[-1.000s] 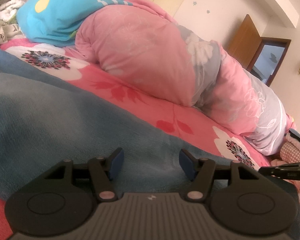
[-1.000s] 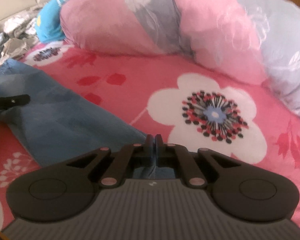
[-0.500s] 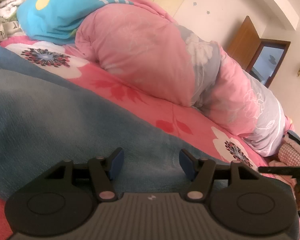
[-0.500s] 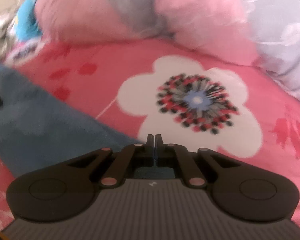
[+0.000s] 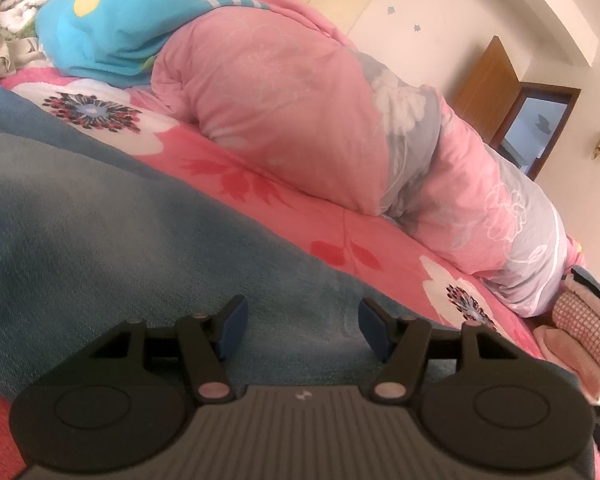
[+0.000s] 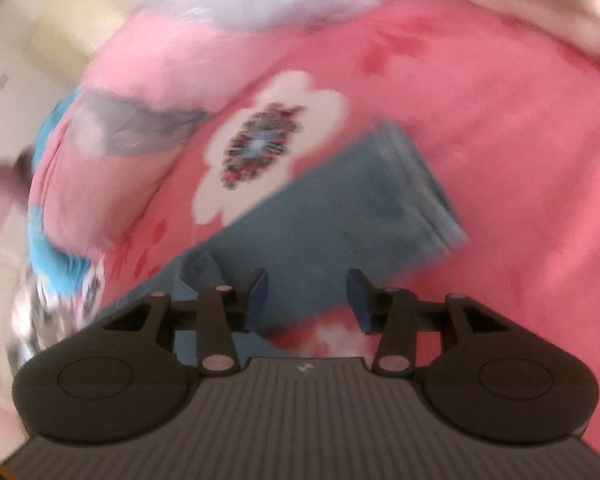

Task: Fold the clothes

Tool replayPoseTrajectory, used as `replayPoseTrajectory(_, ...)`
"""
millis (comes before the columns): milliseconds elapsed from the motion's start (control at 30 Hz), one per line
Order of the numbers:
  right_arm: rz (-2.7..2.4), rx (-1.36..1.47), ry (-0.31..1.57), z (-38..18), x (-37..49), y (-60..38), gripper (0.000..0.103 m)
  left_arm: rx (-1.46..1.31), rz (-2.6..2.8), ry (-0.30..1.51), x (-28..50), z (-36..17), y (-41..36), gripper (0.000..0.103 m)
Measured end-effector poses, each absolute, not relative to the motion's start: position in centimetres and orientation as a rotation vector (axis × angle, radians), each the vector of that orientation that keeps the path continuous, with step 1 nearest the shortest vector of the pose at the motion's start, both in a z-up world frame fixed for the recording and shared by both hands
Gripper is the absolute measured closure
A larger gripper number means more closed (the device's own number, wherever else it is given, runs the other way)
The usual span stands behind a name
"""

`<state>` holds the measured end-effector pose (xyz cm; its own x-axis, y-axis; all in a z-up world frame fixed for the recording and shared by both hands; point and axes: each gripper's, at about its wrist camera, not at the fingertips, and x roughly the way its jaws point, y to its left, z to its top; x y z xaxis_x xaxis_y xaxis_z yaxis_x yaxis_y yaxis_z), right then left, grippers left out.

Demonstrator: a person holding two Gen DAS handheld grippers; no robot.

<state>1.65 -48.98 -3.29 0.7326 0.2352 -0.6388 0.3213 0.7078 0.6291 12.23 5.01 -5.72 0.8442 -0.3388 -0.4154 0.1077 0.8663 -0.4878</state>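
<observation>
A grey-blue garment [image 5: 100, 240] lies spread on the pink flowered bedsheet [image 5: 260, 188] and fills the lower left of the left wrist view. My left gripper [image 5: 300, 326] hovers just over it, open, with nothing pinched between its blue pads. In the blurred, tilted right wrist view a long strip of the same blue cloth [image 6: 340, 216] runs from the lower left up to a cuff end at the right. My right gripper [image 6: 306, 300] is above that strip with its jaws opening; the pads stand apart and do not press on the cloth.
A rolled pink and grey quilt [image 5: 320, 112] lies along the far side of the bed, with a turquoise pillow [image 5: 132, 24] at its left end. Crumpled pale clothes [image 5: 4, 12] sit at the far left. Folded items [image 5: 584, 336] are stacked at the right edge. A brown door [image 5: 488, 88] stands beyond.
My right gripper went from shut to parted jaws, rolled sharply and swept sideways, so the blue strip now lies diagonally under it. The left gripper kept still and open.
</observation>
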Motion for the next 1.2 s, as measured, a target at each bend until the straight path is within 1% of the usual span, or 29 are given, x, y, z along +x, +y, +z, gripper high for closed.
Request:
replayPoseTrajectory(67,-0.095,0.869,0.771,-3.8,-0.2,-49.4,0.060,-0.476,-0.247,0.515,12.2,-5.7,5.1,0.040)
replayPoseTrajectory(167,-0.101,0.875,0.809,-4.2,-1.3,-48.9,0.060,-0.484,-0.251,0.514,12.2,-5.8,5.2,0.040)
replayPoseTrajectory(333,-0.023,0.820,0.878,-5.1,-1.3,-46.1,0.060,-0.496,-0.258,0.513,12.2,-5.8,5.4,0.040)
replayPoseTrajectory(433,-0.033,0.750,0.876,-5.2,-1.0,-44.8,0.061,-0.501,-0.260,0.512,12.2,-5.8,5.5,0.040)
replayPoseTrajectory(500,-0.039,0.689,0.878,-4.7,-1.0,-44.1,0.070,-0.501,-0.260,0.512,12.2,-5.8,5.5,0.040)
replayPoseTrajectory(533,-0.035,0.677,0.879,-4.6,-1.0,-43.9,0.083,-0.500,-0.260,0.513,12.2,-5.8,5.5,0.040)
replayPoseTrajectory(567,-0.027,0.695,0.877,-4.7,-1.1,-44.0,0.090,-0.501,-0.260,0.513,12.2,-5.8,5.5,0.040)
replayPoseTrajectory(667,-0.011,0.748,0.863,-5.0,-1.4,-44.4,0.091,-0.502,-0.260,0.513,12.2,-5.8,5.5,0.040)
replayPoseTrajectory(833,-0.002,0.829,0.787,-5.0,-2.2,-45.6,0.100,-0.505,-0.262,0.512,12.2,-5.8,5.6,0.040)
replayPoseTrajectory(1000,-0.029,0.707,0.649,-1.4,-1.3,-46.2,0.102,-0.506,-0.265,0.511,12.2,-5.8,5.6,0.040)
replayPoseTrajectory(1200,-0.099,0.450,0.588,2.7,2.3,-48.3,0.102,-0.506,-0.265,0.512,12.2,-5.7,5.6,0.040)
